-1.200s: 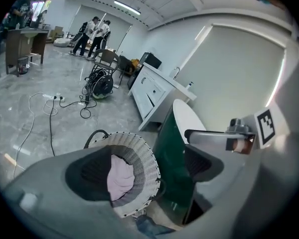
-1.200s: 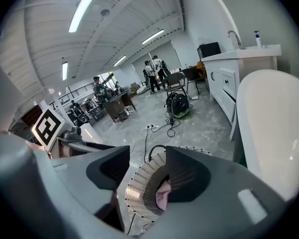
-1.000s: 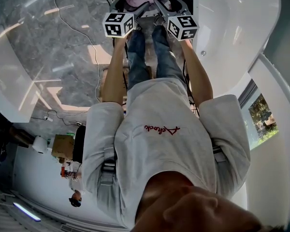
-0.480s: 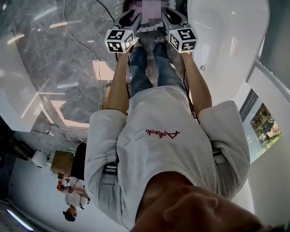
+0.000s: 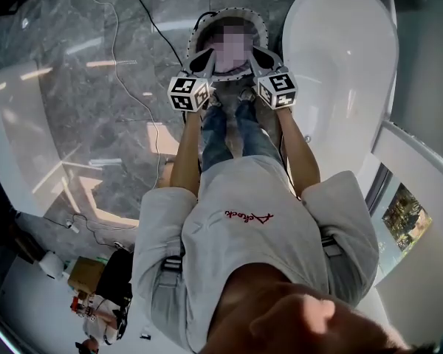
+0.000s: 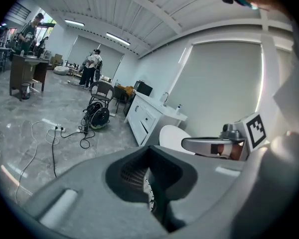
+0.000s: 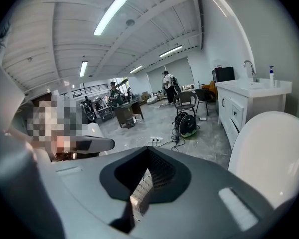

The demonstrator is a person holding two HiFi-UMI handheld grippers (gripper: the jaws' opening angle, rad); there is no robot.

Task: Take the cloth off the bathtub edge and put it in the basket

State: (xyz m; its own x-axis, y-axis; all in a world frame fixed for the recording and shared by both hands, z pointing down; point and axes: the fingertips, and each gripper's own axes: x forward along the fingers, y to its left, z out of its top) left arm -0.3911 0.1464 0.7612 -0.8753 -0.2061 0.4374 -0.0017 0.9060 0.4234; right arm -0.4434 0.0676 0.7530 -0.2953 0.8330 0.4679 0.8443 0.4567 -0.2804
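Observation:
A round dark basket [image 5: 193, 35] with a pale dotted rim stands on the grey floor beyond the person's feet. A pale pink cloth [image 5: 233, 68] lies inside it, mostly under a mosaic patch. My left gripper [image 5: 204, 59] and right gripper [image 5: 260, 54] hang side by side just above the basket's near rim. Both have just been closing and are shut with nothing between the jaws. The left gripper view shows the left gripper [image 6: 150, 195] with its jaws together, and the right gripper view shows the right gripper [image 7: 138, 195] the same. The white bathtub [image 5: 340, 57] lies to the right.
Black cables [image 5: 136, 21] trail across the marble floor left of the basket. A white vanity with a tap [image 7: 251, 91] stands behind the tub. A cable reel [image 6: 97, 116], a chair and several people are far off in the room.
Both grippers have come up and back from the basket, their jaws closing empty. The pink cloth stays in the basket, whose whole rim has come into view.

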